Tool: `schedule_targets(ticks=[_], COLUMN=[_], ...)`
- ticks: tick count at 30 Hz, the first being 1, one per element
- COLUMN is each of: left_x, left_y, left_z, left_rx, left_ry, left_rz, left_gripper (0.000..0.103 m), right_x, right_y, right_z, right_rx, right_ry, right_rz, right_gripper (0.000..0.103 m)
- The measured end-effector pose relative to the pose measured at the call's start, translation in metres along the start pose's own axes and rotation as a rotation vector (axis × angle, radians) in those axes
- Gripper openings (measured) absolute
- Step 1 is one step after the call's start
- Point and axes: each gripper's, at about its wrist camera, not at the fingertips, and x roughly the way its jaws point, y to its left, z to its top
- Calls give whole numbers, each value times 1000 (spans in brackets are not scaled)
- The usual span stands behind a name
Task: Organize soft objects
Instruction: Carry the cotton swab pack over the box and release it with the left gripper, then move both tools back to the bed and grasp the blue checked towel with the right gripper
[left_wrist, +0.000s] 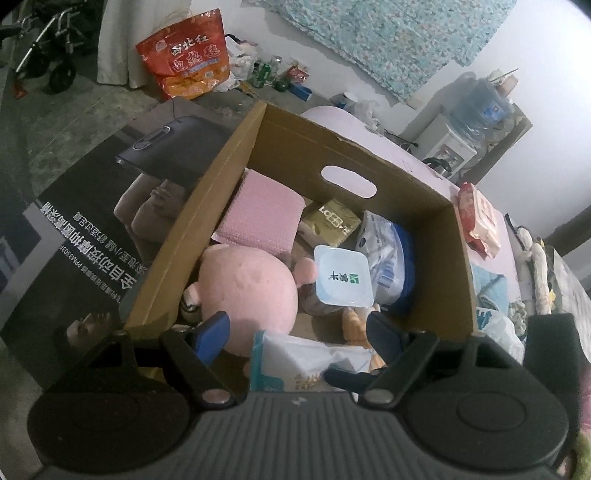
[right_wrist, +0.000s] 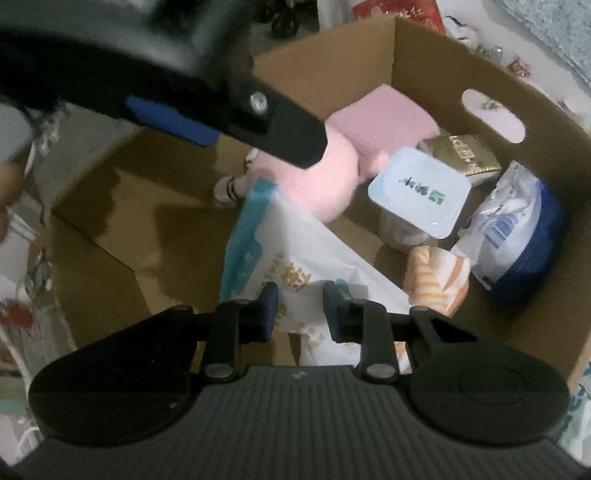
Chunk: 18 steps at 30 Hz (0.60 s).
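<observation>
An open cardboard box holds the soft things. Inside, a pink plush toy lies by the near left wall, a folded pink cloth behind it, and a white tub with a pale blue lid at the centre. The left gripper hangs over the box's near edge, jaws wide and empty. The right gripper has its jaws narrowed around a white and blue packet in the box; contact is unclear.
</observation>
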Motion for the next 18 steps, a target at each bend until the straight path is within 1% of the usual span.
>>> schedule_targets(ticks=[3,4,6,7,8,9,11,13,18], left_x=[-2,-4,-8,-11,-13,-16,-22,-26,-36], left_y=[-2,-3,-6,-9,-12,-15,-24,-35,-86], left_z=[-1,-2,-3,-4,-5,-6,-7,-9,-15], left_rx=[11,13,22,28,37,47,74,106,245], left_ry=[-6,-10,-22,-27,-33,-37,-49,-58,-74], left_rz=[3,3,0,-2,-5,-7,-12,-18,-32], left_gripper=[82,82,83,84,86,86,88,90,93], right_x=[-2,-4,-13,-19,-27,-37,-58,-81,-135], right_y=[3,3,3,2,1,-1,-5,-10,-37], right_z=[3,3,0,-3,-7,-12,-24,-42,-94], right_rx=[-2,2,7,12,25,44,74,105,238], right_ry=[16,7,-42,-64,-87,-119,-190,-266,-424], right_rz=[-17,-20,-10,1,17,34,56,63,100], right_gripper=[26,27,30,36,47,52,67,75,79])
